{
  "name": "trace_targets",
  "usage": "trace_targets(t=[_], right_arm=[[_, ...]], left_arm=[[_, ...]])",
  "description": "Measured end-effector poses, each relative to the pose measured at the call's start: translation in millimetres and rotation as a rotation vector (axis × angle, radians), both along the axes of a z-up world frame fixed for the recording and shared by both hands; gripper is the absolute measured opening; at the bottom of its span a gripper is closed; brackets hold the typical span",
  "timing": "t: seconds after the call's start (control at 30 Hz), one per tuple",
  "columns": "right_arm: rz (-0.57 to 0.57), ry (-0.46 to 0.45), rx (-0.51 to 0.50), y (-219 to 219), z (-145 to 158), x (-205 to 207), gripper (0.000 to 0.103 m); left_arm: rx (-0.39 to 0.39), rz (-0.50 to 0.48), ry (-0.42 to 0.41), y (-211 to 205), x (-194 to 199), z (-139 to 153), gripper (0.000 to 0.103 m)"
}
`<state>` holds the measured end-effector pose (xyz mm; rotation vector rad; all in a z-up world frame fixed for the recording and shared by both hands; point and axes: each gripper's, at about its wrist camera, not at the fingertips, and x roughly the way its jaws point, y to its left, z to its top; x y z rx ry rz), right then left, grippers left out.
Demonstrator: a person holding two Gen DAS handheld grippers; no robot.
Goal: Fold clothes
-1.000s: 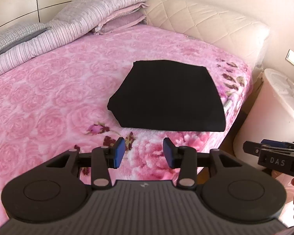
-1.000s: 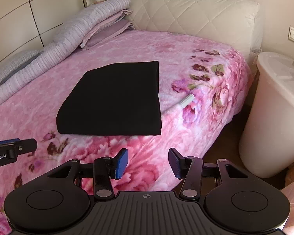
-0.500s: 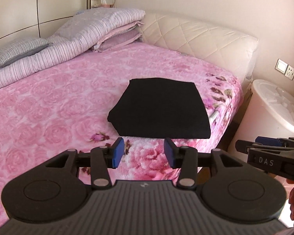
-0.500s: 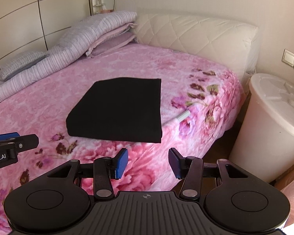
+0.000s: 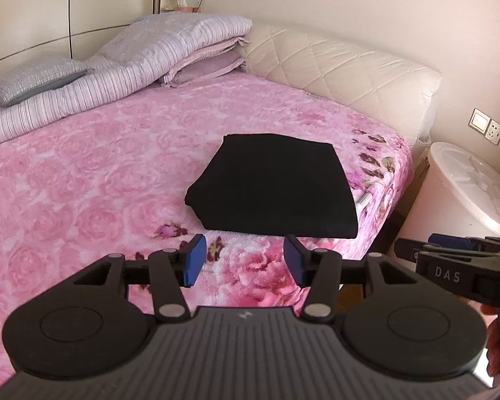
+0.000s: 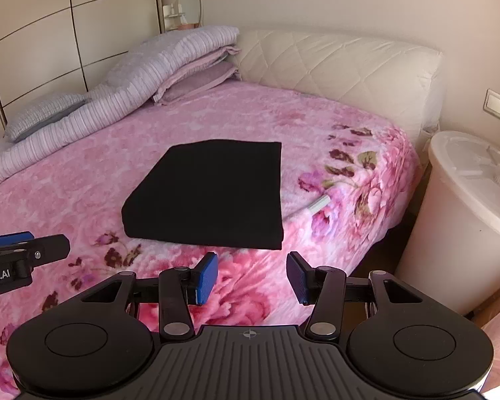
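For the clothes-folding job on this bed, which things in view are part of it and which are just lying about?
Part of the job:
- black garment, folded flat on the pink blanket
- left gripper, fingers apart, holding nothing
- right gripper, fingers apart, holding nothing

Lying about:
- striped bedding and pillows
- white bin beside the bed
- small white object next to the garment

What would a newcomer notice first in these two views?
A black folded garment lies flat on the pink floral bedspread, near the bed's corner. Both hand-held grippers, left and right, are open in front of it, touching nothing. A white bin stands beside the bed, and striped pillows are stacked at the headboard.
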<state>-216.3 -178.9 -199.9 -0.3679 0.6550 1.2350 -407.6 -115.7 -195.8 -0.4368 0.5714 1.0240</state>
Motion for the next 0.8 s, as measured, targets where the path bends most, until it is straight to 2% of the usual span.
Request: trace_targets(t=[0.6,0.73,0.8], right_arm=[[-0.006,0.042,-0.124,50.7,-44.2,22.3,0.050],[-0.002,0.058,-0.145,62.7,-56.1,30.4,0.050],[0.013,0.104,-0.140,65.3,-65.7,41.9,0.050]], left_arm=[[-0.182,0.048,-0.056,71.2,6.6,-48.4,0.047],[-0.258,0.064,-0.114,93.7,2.5,-64.3,0.047],[-0.311,0.075,-0.169,105.8,-4.4,-74.3,0.047]])
